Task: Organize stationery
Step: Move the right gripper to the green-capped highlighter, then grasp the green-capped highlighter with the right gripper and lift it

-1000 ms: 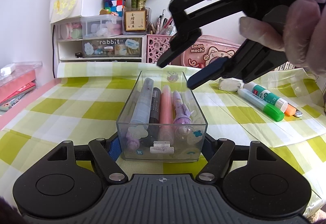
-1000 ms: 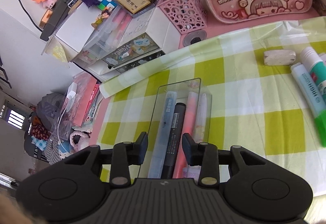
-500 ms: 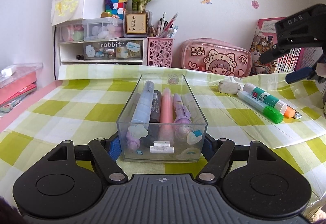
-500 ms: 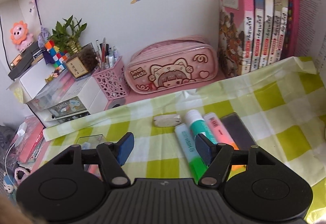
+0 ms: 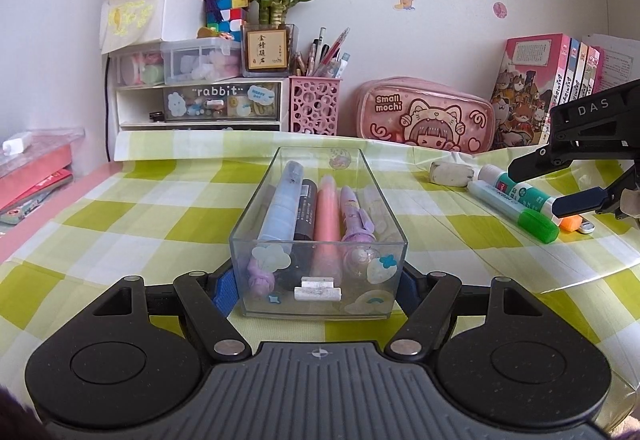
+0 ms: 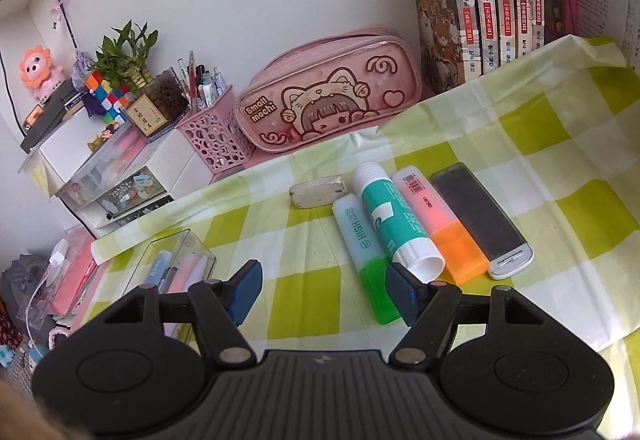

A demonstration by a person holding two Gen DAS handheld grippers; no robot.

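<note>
Left claw [image 5: 318,286] is seen clamped on the near end of the clear box [image 5: 320,240], which rests on the tabletop [image 5: 120,224]; five pens are already lying lengthwise in it. Right claw [image 6: 324,290] is held spread and empty above the loose row, its jaws closing slightly with nothing between them. Just beyond it lie a green highlighter [image 6: 366,252], a glue stick [image 6: 394,220], an orange highlighter [image 6: 440,228] and a dark case [image 6: 480,218], side by side; an eraser [image 6: 318,192] sits farther off. These five are judged left to sort.
</note>
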